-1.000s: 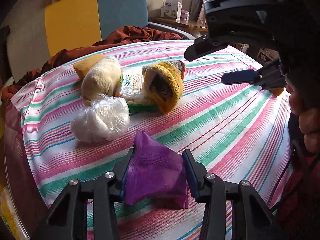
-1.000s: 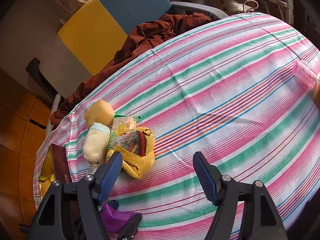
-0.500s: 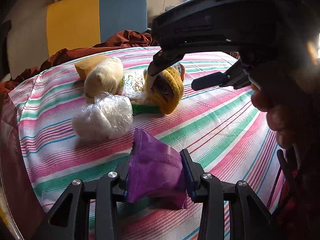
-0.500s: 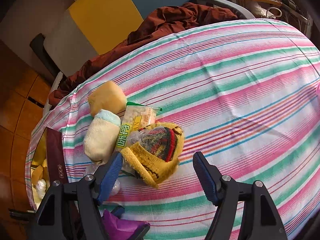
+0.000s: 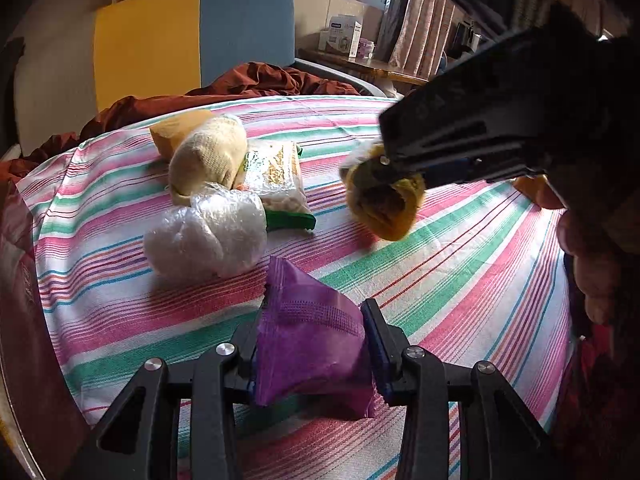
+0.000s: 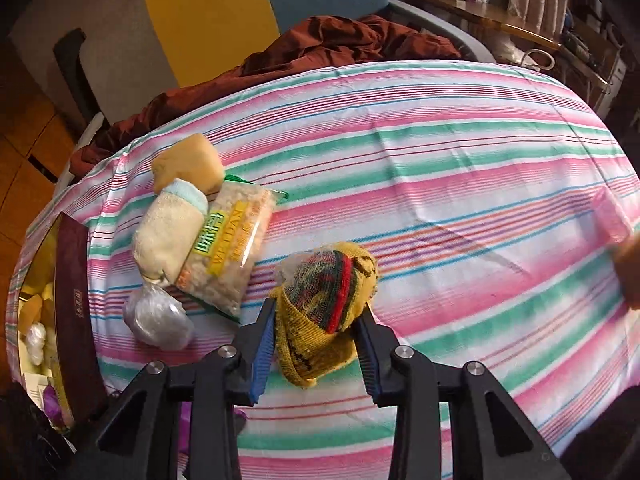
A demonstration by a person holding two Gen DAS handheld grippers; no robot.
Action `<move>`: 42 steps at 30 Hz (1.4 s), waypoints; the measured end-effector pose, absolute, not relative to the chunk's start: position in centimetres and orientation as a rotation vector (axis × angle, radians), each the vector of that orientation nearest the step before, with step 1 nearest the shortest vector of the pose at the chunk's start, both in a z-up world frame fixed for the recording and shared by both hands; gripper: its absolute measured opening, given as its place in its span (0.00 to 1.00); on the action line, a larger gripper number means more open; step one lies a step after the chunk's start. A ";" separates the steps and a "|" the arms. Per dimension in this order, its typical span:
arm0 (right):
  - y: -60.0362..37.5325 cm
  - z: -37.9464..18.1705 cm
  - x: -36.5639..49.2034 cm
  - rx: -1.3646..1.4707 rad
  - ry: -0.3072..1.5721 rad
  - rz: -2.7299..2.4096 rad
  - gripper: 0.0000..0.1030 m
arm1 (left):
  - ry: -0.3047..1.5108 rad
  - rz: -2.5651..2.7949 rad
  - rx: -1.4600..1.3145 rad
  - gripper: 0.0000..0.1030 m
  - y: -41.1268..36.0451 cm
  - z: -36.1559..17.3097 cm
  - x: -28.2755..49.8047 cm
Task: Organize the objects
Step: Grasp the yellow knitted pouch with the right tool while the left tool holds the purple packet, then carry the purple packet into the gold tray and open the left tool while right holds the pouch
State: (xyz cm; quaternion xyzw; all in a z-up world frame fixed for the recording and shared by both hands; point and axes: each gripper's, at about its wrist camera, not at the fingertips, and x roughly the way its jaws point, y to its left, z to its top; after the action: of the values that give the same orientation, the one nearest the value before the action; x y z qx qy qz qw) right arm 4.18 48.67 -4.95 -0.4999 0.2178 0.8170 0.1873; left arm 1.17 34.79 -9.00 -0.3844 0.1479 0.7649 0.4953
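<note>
Our right hand-held gripper (image 6: 316, 344) had just been closing and pinched the one yellow knit bundle (image 6: 326, 304); our left hand-held gripper (image 5: 310, 354) squeezed one purple packet (image 5: 310, 344). Four items clustered nearby: tan block (image 6: 188, 166), cream roll (image 6: 168, 236), snack bag (image 6: 228, 252), plastic-wrapped ball (image 6: 158, 316). The striped surface (image 6: 460, 168) lay bare rightward.

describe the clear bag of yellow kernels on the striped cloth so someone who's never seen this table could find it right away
On the striped tablecloth, look to the cluster of soft bundles near the left edge. The clear bag of yellow kernels lies flat against the cream knitted roll. It is the only flat printed packet there, with a green and yellow label.
</note>
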 end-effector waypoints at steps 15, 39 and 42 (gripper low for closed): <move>49.5 -6.1 3.0 -1.452 0.553 2.268 0.36 | 0.331 1.891 -0.999 0.32 33.5 -8.4 2.2; 46.1 -6.3 2.0 -1.526 0.391 2.357 0.36 | 0.194 2.113 -0.904 0.33 23.9 -0.5 1.2; 45.6 -6.4 1.9 -1.535 0.359 2.361 0.36 | 0.165 2.159 -0.917 0.33 22.1 -0.2 0.2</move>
State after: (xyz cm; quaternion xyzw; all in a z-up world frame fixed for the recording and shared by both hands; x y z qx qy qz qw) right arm 1.89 45.64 -6.37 -0.5346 0.1249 0.8221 0.1506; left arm 0.23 22.10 -0.18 -0.3600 0.0646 0.8475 0.3847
